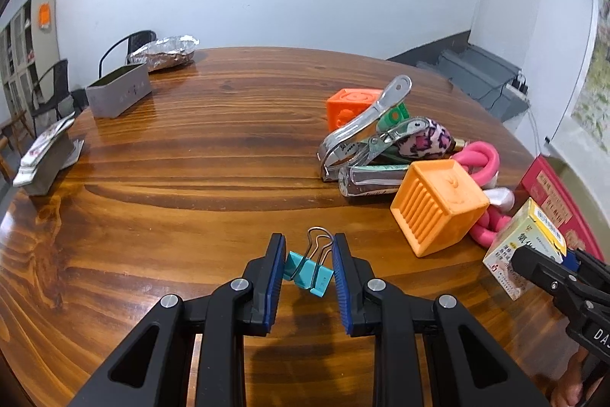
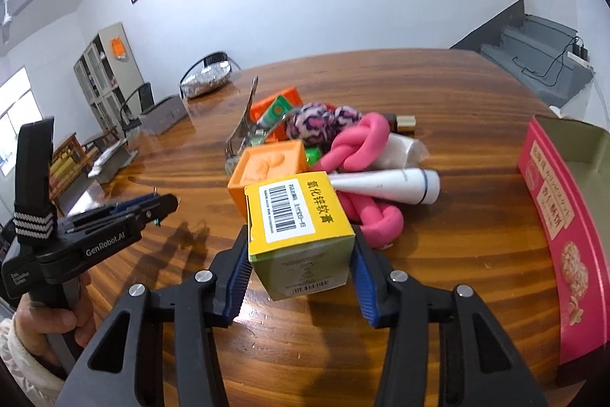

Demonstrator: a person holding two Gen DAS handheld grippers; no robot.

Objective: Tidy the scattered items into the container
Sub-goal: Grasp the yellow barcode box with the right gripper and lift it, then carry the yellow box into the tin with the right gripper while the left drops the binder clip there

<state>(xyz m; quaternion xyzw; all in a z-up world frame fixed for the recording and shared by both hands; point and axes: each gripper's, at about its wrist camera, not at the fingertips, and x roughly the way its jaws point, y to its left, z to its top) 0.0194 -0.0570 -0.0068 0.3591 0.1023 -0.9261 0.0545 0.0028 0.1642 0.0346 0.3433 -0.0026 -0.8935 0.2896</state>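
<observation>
Holding one item in each gripper, ready for the box.
The left gripper (image 1: 309,271) is clamped on the teal binder clip (image 1: 308,273) by its body, so the wire handles stick out ahead. To its right lies the pile with the orange cube (image 1: 438,205). The right gripper (image 2: 299,267) squeezes the yellow carton (image 2: 297,235) by its sides; the pink box (image 2: 564,216) waits open further right, probably the container.
</observation>
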